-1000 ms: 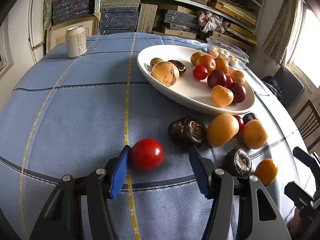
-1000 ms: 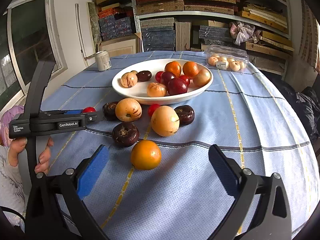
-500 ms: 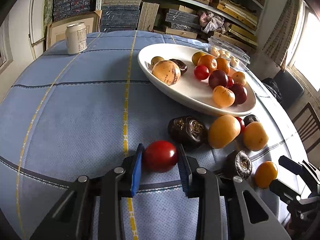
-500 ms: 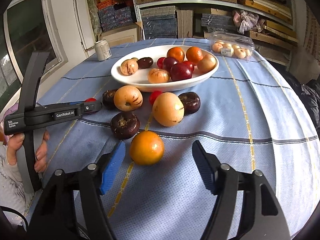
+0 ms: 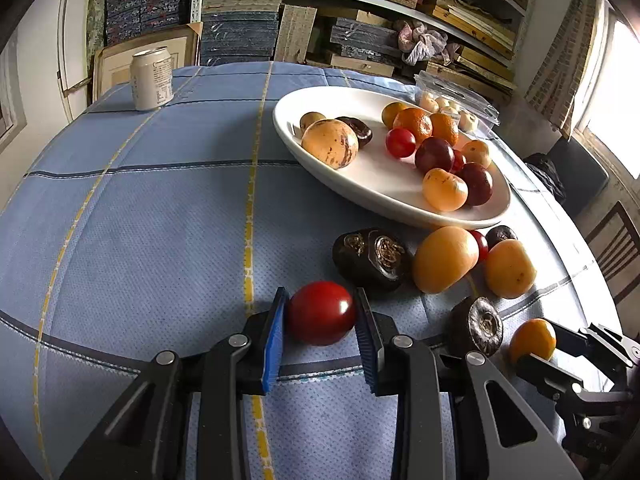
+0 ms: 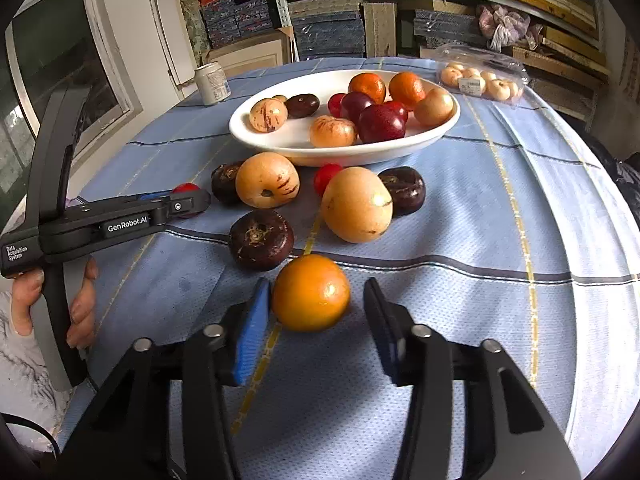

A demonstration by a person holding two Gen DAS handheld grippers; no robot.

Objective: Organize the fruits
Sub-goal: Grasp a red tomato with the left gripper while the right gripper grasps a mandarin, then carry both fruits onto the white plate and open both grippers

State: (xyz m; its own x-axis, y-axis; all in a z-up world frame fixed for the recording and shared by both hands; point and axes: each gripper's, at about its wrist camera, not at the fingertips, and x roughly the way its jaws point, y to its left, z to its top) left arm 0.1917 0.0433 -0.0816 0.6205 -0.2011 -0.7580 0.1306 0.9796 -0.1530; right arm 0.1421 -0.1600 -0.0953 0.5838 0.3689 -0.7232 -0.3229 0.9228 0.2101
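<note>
My left gripper [image 5: 320, 320] is pinching the red tomato [image 5: 321, 313], which is sitting on the blue worktop [image 5: 140, 220] near the white plate [image 5: 360, 184]. My right gripper [image 6: 314, 312] is closing its jaws around the orange fruit [image 6: 311, 292]; the left pad is touching it, the right is not.
</note>
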